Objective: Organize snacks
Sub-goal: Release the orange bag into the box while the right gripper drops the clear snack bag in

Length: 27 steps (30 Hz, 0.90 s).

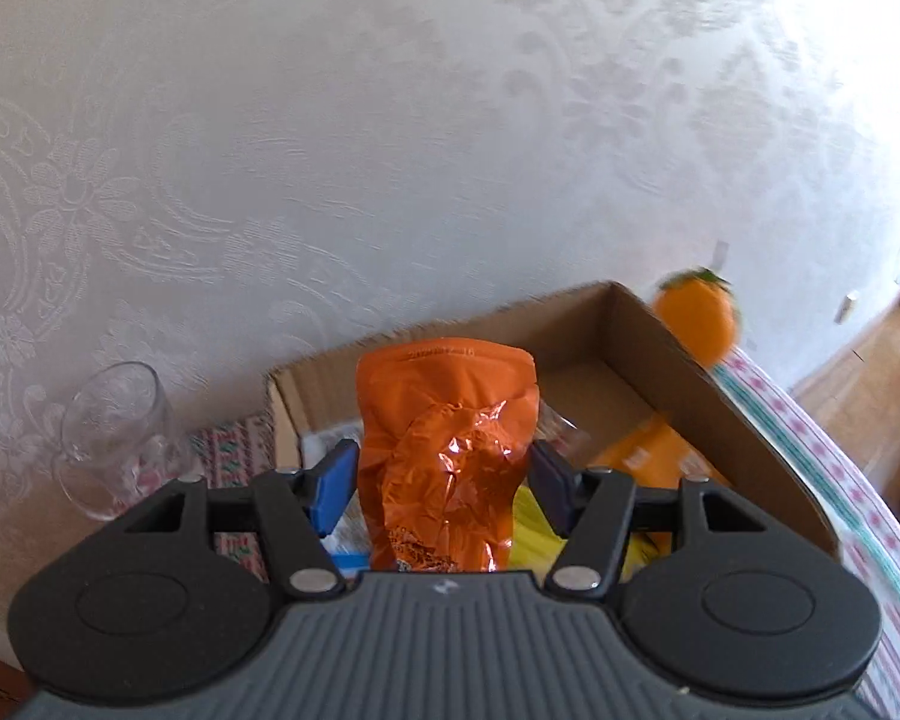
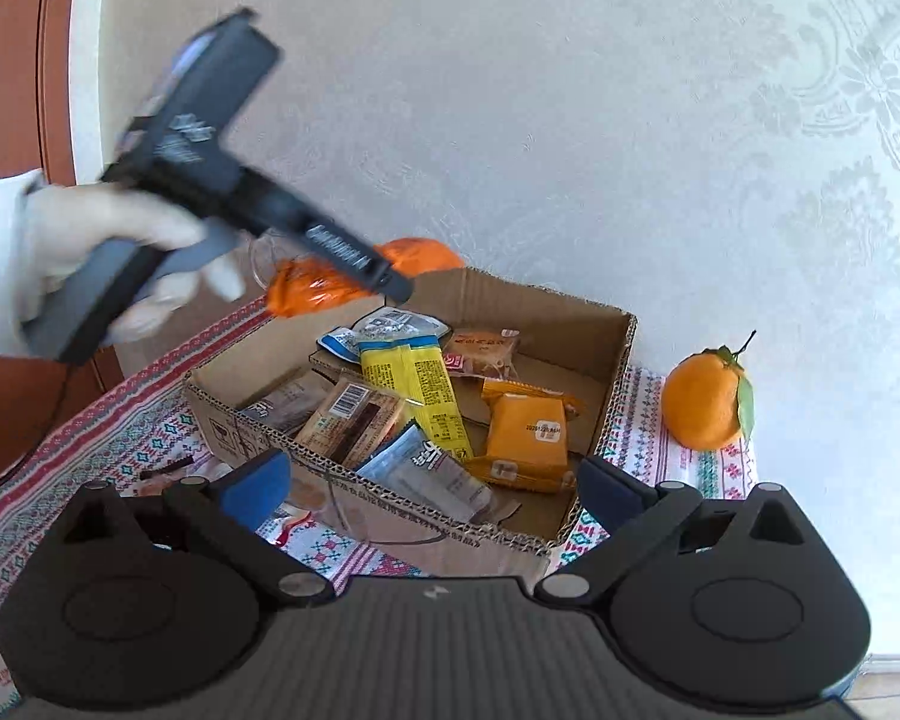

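My left gripper (image 1: 444, 480) is shut on a crinkled orange snack bag (image 1: 450, 444) and holds it above the open cardboard box (image 1: 720, 420). In the right wrist view the same bag (image 2: 312, 288) hangs over the box's far left corner (image 2: 606, 360). The box holds several wrapped snacks, among them a yellow packet (image 2: 414, 384) and an orange packet (image 2: 525, 432). My right gripper (image 2: 432, 486) is open and empty, just in front of the box's near wall.
An orange fruit with a leaf (image 2: 705, 399) sits on the patterned tablecloth (image 2: 90, 438) right of the box. A clear glass (image 1: 114, 438) stands left of the box. A white patterned wall is close behind. Small wrapped items (image 2: 294, 525) lie under my right gripper.
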Each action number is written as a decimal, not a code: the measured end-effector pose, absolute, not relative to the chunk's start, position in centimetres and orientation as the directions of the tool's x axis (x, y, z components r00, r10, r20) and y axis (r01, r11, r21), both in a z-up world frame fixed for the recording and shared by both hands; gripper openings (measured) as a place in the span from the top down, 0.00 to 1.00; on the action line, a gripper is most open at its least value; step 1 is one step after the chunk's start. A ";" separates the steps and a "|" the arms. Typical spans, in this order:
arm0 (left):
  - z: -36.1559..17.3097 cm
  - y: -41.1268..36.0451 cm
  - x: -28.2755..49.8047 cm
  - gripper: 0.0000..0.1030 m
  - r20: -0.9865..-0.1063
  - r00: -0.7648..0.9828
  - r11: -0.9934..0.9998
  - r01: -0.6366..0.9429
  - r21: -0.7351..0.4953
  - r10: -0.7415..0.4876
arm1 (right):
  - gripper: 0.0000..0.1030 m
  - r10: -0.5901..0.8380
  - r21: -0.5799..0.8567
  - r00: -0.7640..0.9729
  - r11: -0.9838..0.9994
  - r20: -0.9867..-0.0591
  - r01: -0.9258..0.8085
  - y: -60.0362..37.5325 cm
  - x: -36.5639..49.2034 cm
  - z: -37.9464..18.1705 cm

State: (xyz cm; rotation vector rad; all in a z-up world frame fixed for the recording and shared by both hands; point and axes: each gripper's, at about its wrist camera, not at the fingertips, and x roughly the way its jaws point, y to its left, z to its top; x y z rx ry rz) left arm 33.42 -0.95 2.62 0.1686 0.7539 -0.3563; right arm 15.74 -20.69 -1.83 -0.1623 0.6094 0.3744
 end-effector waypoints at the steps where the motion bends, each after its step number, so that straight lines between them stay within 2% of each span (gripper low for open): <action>1: 2.5 -0.9 34.1 0.40 -0.695 0.678 0.932 0.361 0.029 -0.241 | 0.00 0.294 -0.034 0.755 0.922 -0.586 -0.386 -20.7 15.7 -1.9; 4: 1.9 -0.8 35.4 0.33 -0.701 0.690 0.947 0.316 0.063 -0.184 | 0.00 0.285 -0.035 0.752 0.925 -0.594 -0.378 -20.6 15.3 -2.3; 6: 1.7 -0.9 35.3 0.15 -0.695 0.702 0.952 0.293 0.083 -0.155 | 0.00 0.277 -0.040 0.751 0.927 -0.599 -0.373 -20.5 15.1 -2.5; 7: 1.8 -0.7 34.9 0.13 -0.684 0.713 0.953 0.289 0.087 -0.154 | 0.00 0.275 -0.041 0.750 0.927 -0.601 -0.373 -20.5 15.0 -2.6; 15: 3.2 0.5 30.5 0.11 -0.639 0.753 0.950 0.292 0.108 -0.159 | 0.00 0.263 -0.045 0.748 0.931 -0.609 -0.363 -19.8 14.3 -2.7; 22: 3.9 2.3 25.1 0.08 -0.617 0.780 0.962 0.237 0.138 -0.103 | 0.00 0.254 -0.043 0.742 0.934 -0.620 -0.355 -18.8 13.6 -2.8; 27: 2.7 4.3 20.7 0.08 -0.622 0.779 0.983 0.165 0.085 -0.077 | 0.00 0.273 -0.054 0.732 0.919 -0.623 -0.390 -17.6 12.8 -3.4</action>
